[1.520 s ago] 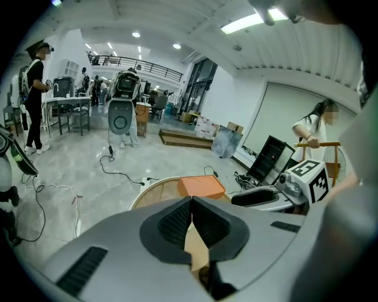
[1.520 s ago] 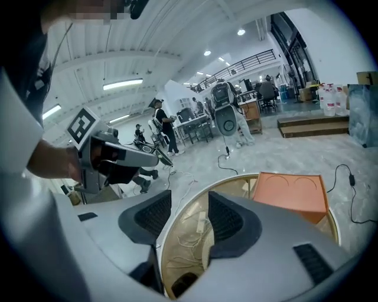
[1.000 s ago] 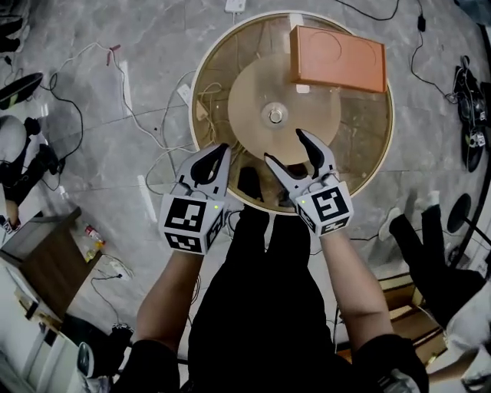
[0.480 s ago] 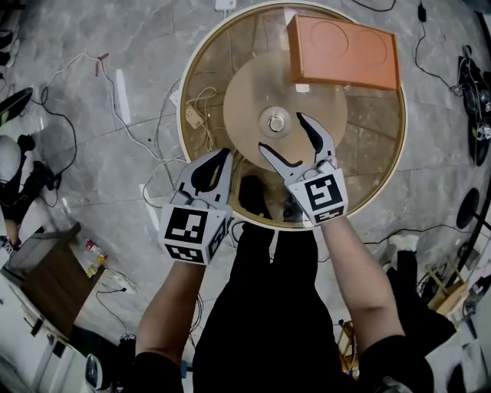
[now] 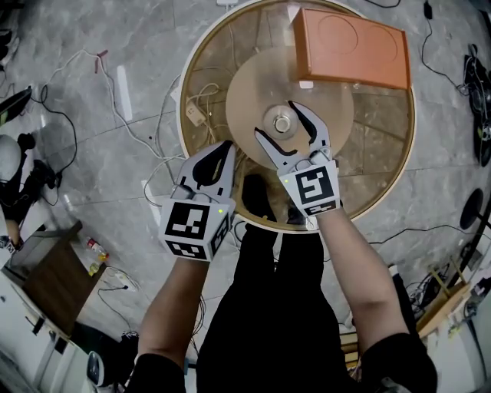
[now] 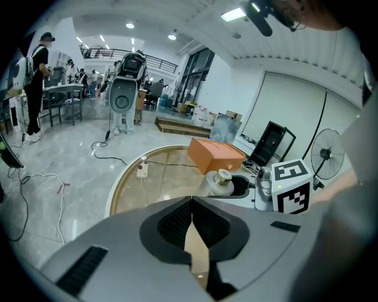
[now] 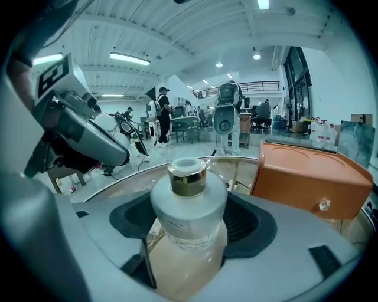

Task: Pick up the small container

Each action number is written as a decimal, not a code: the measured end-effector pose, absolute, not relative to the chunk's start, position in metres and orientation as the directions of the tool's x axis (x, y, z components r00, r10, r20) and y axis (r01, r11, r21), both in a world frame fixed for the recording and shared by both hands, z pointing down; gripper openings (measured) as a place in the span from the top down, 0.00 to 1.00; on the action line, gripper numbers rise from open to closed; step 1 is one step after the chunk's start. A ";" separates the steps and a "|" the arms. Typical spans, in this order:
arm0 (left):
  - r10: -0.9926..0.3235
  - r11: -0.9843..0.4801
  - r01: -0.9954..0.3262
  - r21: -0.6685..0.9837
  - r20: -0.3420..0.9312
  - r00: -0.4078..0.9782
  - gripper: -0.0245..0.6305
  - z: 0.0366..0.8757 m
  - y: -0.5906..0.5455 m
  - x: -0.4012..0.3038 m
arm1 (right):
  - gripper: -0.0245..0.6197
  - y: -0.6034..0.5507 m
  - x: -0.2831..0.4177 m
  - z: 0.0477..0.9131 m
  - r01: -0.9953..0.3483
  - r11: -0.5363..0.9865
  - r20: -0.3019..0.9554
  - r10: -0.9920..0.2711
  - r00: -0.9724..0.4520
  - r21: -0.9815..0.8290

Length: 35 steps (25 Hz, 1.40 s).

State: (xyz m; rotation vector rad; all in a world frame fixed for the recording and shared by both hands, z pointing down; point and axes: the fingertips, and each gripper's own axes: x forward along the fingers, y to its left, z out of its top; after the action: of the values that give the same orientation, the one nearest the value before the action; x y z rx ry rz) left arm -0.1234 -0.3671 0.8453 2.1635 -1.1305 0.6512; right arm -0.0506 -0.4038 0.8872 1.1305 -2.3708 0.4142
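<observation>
Between the right gripper's (image 5: 276,120) spread jaws, which have just been closing, the frosted bottle (image 7: 188,215) stands upright, long axis vertical, gold cap (image 7: 188,177) up

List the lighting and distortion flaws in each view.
Head view: fisheye curves the floor at the edges, and the glass table shows cables through it. Left gripper view: dark round vignette, ceiling lamp blown out. Right gripper view: small container looms large and bulged; bluish cast.
</observation>
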 end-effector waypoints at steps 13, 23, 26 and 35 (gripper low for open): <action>-0.547 -0.462 -0.842 0.279 0.658 0.518 0.94 0.835 -0.362 -0.120 | 0.44 -0.404 -0.052 0.897 -0.760 0.649 0.576 -0.612 -0.543 -0.026; -0.584 -0.450 -0.854 0.261 0.638 0.503 0.94 0.764 -0.360 -0.135 | 0.44 -0.377 -0.027 0.814 -0.812 0.565 0.542 -0.641 -0.543 -0.145; -0.599 -0.441 -0.858 0.262 0.627 0.499 0.94 0.708 -0.360 -0.138 | 0.44 -0.369 -0.016 0.743 -0.825 0.540 0.518 -0.664 -0.539 -0.166; -0.640 -0.536 -0.817 0.211 0.530 0.556 0.94 0.510 -0.347 -0.113 | 0.44 -0.324 0.001 0.521 -0.816 0.564 0.403 -0.722 -0.562 -0.127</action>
State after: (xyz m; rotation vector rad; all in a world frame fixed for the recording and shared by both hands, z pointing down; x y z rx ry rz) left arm -0.1133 -0.3469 0.5100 2.3572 -1.1789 0.5491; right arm 0.0012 -0.3244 0.5209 1.2648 -2.4951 0.4344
